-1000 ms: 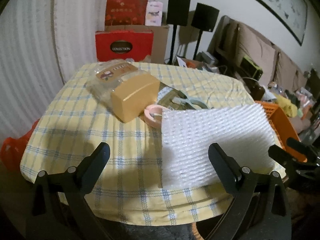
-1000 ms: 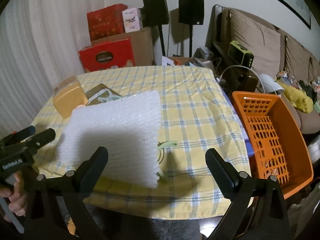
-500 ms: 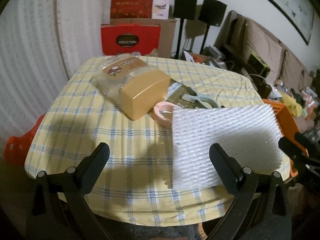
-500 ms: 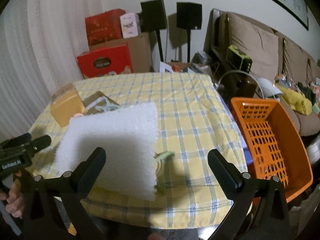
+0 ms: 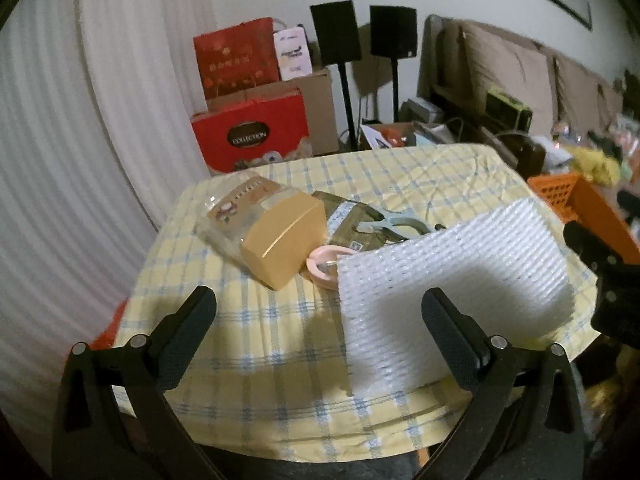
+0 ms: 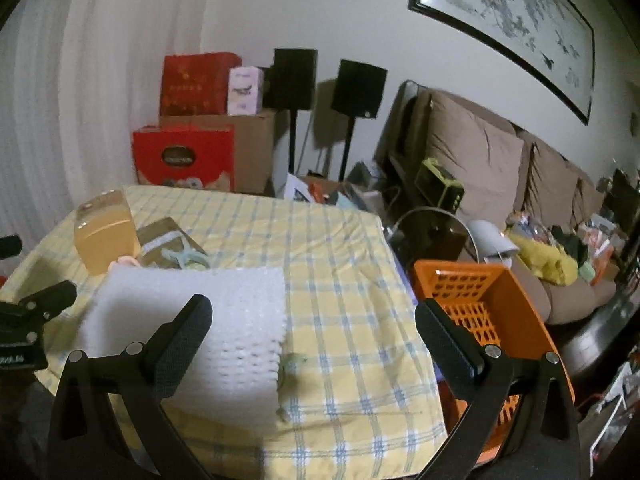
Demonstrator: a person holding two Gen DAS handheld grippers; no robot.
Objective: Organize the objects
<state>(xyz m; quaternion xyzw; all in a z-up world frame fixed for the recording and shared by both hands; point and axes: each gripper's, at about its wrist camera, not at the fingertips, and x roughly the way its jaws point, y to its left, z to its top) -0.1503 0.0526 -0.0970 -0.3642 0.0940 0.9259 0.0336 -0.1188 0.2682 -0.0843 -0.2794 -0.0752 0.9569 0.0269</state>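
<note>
White foam sheet (image 5: pixel 448 280) lies at the near edge of a yellow checked tablecloth (image 5: pixel 248 328), just in front of a tan-lidded clear container (image 5: pixel 276 240), pink ring (image 5: pixel 324 266) and pale green clip (image 5: pixel 392 222). Left gripper (image 5: pixel 320 308) and right gripper (image 6: pixel 312 316) hover spread wide, empty. An orange basket (image 6: pixel 516 304) sits beside the table.

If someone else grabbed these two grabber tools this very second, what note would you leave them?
Left gripper: open, holding nothing, short of the table's near edge.
Right gripper: open, holding nothing.
On the checked tablecloth: white foam sheet nearest, pink ring, yellow-lidded clear container lying on its side, brown packet, pale green clip.
Orange basket beside the table, nothing visible in it.
Done: nothing visibly. Left: likely everything into the basket.
</note>
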